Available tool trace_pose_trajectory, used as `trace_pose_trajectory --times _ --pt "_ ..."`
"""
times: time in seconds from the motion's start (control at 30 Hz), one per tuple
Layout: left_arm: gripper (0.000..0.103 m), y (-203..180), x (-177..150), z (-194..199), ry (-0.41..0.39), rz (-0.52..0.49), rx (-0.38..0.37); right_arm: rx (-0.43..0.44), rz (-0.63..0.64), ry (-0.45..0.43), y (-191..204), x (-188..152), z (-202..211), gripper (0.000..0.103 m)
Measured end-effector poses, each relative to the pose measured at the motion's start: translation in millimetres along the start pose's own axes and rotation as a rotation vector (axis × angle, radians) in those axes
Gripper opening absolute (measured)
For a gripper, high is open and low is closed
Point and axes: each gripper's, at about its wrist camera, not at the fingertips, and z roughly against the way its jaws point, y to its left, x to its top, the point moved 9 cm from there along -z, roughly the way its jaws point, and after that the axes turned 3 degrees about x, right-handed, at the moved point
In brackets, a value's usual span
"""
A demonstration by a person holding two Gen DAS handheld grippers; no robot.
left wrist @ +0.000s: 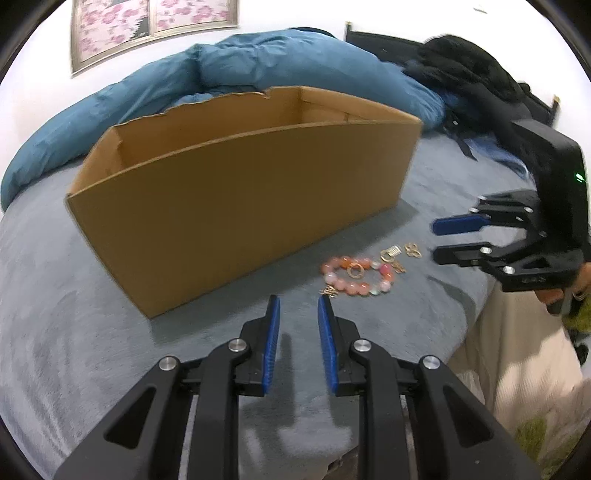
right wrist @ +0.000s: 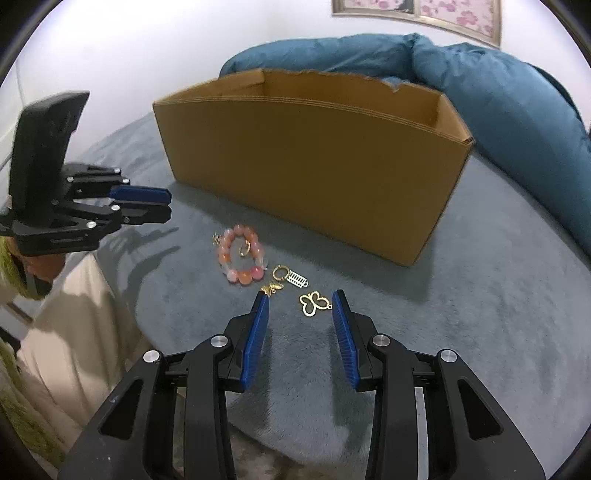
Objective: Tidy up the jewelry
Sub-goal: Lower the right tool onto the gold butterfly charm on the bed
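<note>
A pink and orange bead bracelet (left wrist: 347, 287) (right wrist: 243, 277) lies on the grey bedcover with a gold ring (right wrist: 245, 248) inside it. Beside it are a gold hoop with a comb charm (right wrist: 291, 276), a small gold butterfly (right wrist: 272, 288) and an outline butterfly pendant (right wrist: 314, 303). An open-topped cardboard box (left wrist: 240, 192) (right wrist: 314, 173) stands behind them. My left gripper (left wrist: 298, 301) (right wrist: 168, 205) is open a little, empty, just short of the bracelet. My right gripper (right wrist: 301, 295) (left wrist: 436, 240) is open, and the outline butterfly lies just beyond its fingertips, untouched.
A blue duvet (left wrist: 258, 62) is heaped behind the box, with black clothing (left wrist: 472, 70) at the far right. The bed's edge drops off to a cream sheet (left wrist: 517, 350) beside the jewelry. A framed flower picture (left wrist: 147, 26) hangs on the wall.
</note>
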Motion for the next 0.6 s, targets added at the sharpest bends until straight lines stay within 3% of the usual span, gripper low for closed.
trace_pose_trajectory --times 0.43,0.6 --pt "0.02 -23.2 -4.2 -22.6 0.043 -0.1 -0.059 0.059 0.023 0.057 -11.7 4.8 -35.6 0.031" --pt "0.02 -26.8 -2.3 -32.1 0.056 -0.127 -0.063 0.068 0.011 0.066 -17.2 3.9 -30.9 0.018"
